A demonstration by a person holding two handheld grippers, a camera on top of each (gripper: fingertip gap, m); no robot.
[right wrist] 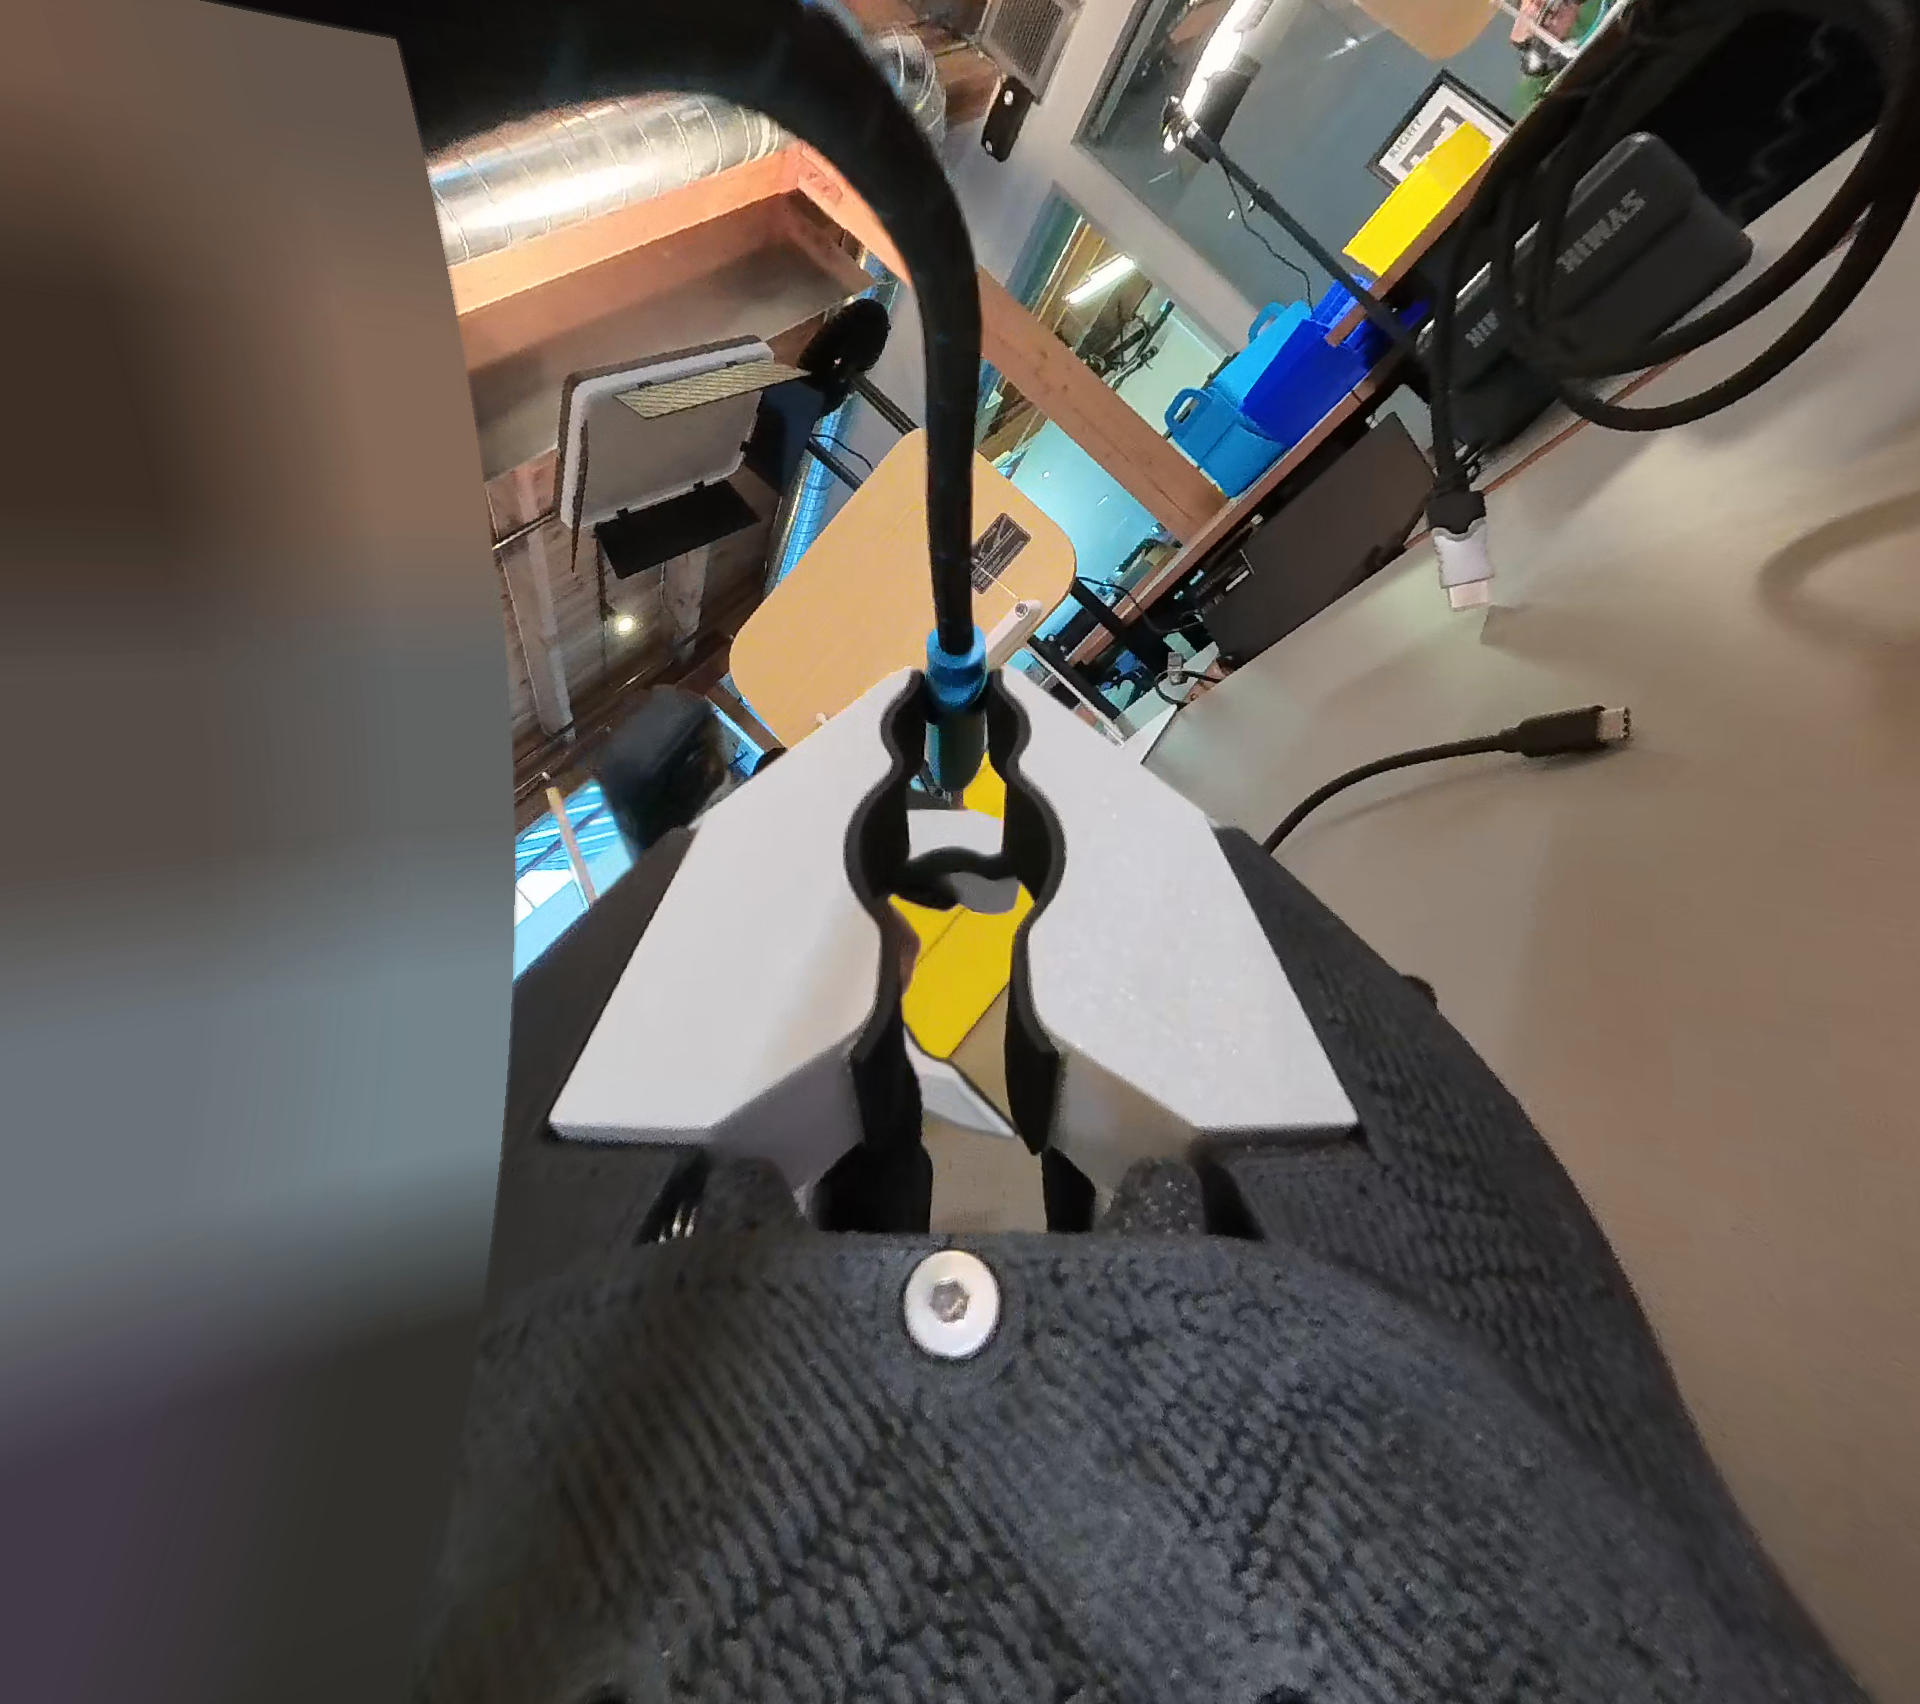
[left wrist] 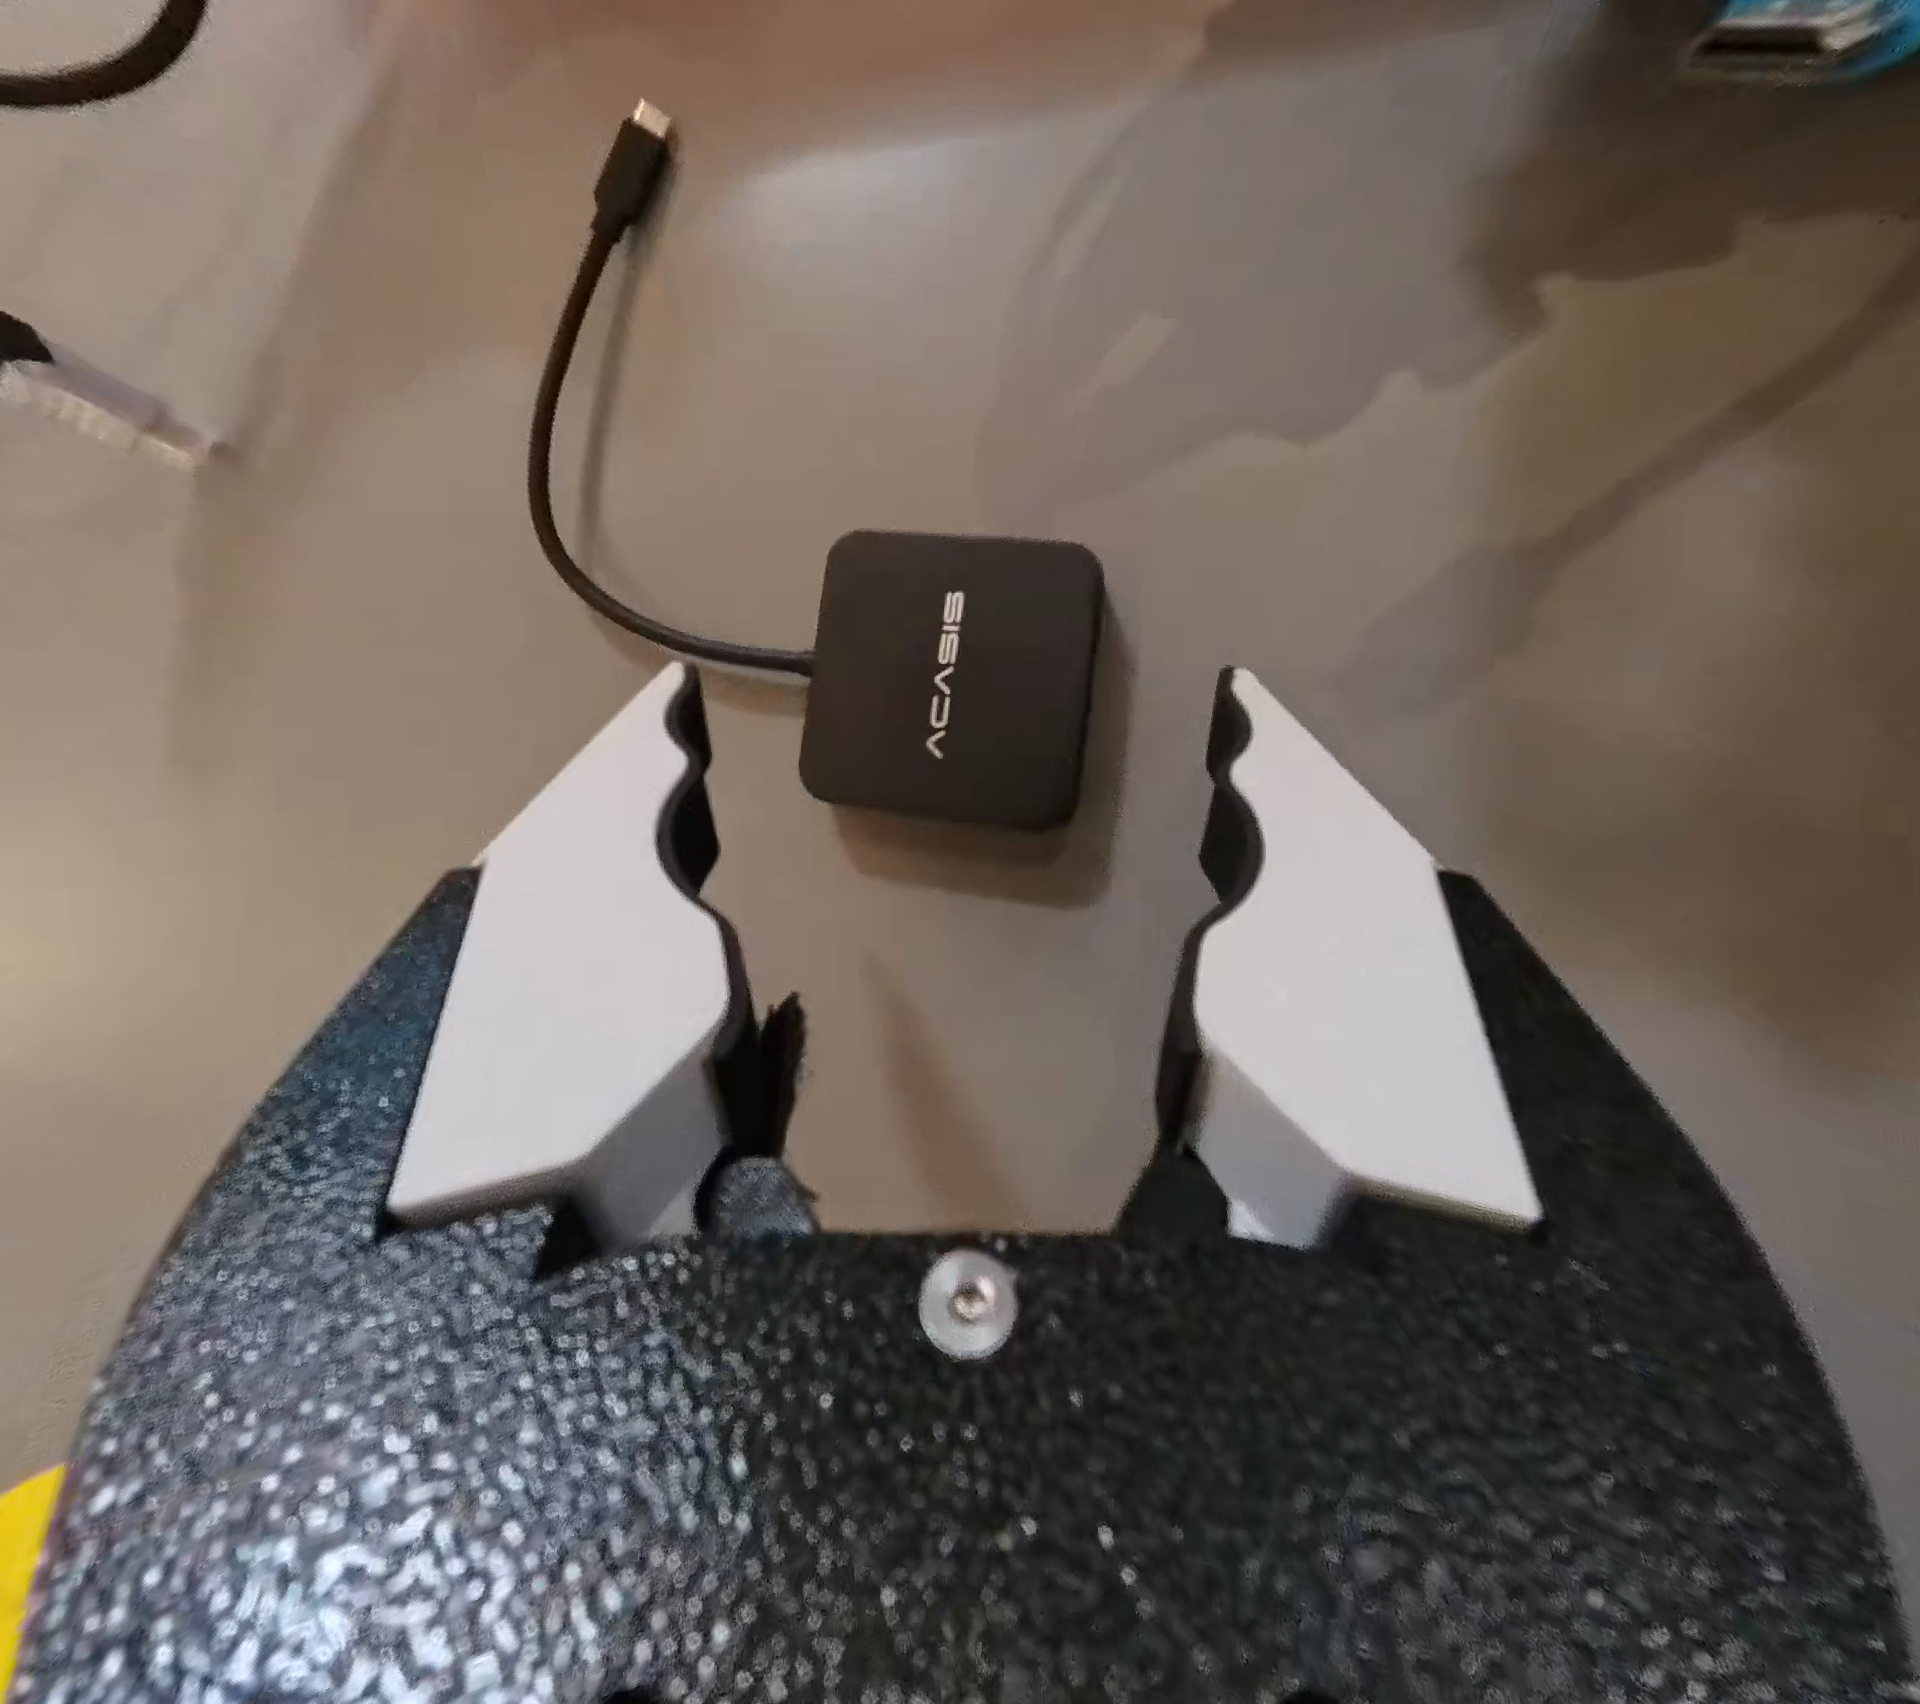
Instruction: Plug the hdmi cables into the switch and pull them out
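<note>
Left gripper (left wrist: 961, 698) hangs wide open, pointing steeply down; right gripper (right wrist: 954, 724) clamped shut, angled upward.

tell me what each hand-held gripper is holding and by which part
The right hand-held gripper is shut on the HDMI cable, gripping it at its blue connector end. The left hand-held gripper is open and empty, poised over the black switch.

Left hand-held gripper (left wrist: 961, 781): black speckled textured body, two pale grey wedge fingers (left wrist: 592, 937) with black wavy inner pads, silver hex screw (left wrist: 966, 1320) centred. Right hand-held gripper (right wrist: 954, 750): same build.
</note>
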